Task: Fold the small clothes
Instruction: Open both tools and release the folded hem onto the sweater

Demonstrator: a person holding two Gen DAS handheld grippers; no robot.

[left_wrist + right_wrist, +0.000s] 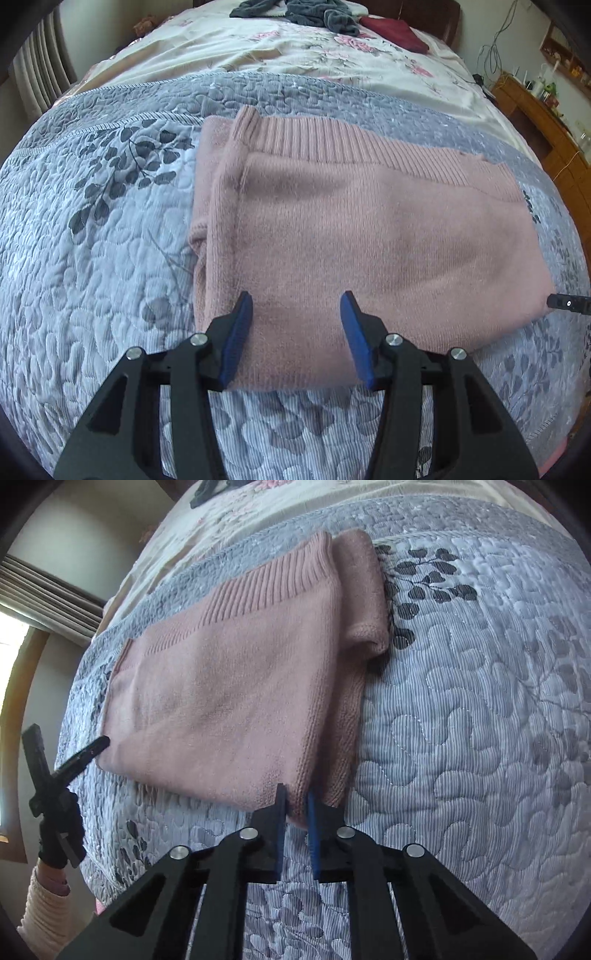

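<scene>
- One pink sweater (354, 236) lies folded flat on the grey quilt (92, 258) of a bed.
- Left gripper (295, 306) hovers over the sweater's near edge, jaws wide apart, holding nothing.
- Right gripper (296, 797) sits at the sweater's near corner, jaws nearly together with a fold of knit between them.
- Count: one sweater, two grippers.
- Sweater: ribbed hem along the far edge, a folded sleeve showing at one side.
</scene>
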